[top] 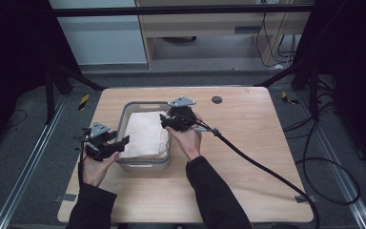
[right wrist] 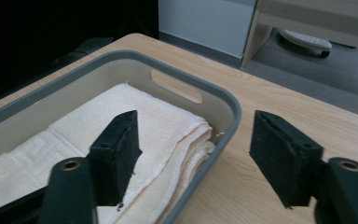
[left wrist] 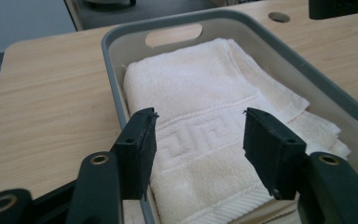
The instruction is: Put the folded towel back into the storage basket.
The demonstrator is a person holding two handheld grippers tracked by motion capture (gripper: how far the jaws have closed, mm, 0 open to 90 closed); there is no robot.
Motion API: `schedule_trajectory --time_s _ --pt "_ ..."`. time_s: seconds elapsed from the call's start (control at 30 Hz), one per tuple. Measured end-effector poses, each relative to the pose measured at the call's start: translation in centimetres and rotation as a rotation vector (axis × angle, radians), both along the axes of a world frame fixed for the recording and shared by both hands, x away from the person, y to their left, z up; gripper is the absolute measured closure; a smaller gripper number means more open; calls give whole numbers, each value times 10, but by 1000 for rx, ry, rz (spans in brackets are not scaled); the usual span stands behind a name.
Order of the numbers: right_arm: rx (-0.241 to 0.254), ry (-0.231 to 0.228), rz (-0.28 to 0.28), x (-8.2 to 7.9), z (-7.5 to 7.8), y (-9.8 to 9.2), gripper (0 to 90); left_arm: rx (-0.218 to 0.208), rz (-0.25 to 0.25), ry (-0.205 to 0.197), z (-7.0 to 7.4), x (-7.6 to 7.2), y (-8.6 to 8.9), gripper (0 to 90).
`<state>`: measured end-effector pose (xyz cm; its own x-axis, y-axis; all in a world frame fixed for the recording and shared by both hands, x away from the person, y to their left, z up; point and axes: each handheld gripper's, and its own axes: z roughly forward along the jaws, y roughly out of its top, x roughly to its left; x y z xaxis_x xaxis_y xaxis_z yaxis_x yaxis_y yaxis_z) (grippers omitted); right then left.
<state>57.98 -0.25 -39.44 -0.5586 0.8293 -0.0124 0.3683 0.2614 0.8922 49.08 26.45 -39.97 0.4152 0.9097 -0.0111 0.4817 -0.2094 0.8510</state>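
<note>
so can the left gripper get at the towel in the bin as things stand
Probably yes. The left gripper is open at the near left rim of the bin, and the folded towel lies uncovered just past its jaws, with nothing between.

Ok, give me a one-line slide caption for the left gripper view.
Left tool open above the folded cream terry towel lying in the grey plastic basket.

I find no readable text, label, brand or number anywhere; my towel (left wrist: 200, 121) bears just a woven key-pattern band, no lettering.
</note>
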Motion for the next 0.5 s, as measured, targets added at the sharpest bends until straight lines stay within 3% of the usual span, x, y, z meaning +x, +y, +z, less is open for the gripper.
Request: schedule_trajectory --time_s 0.13,0.5 --pt "18 -10 4 -7 5 -19 253 5 -18 -19 1 -4 -4 384" --pt "61 -45 4 -43 12 -100 153 36 -62 -40 -5 -16 -8 312"
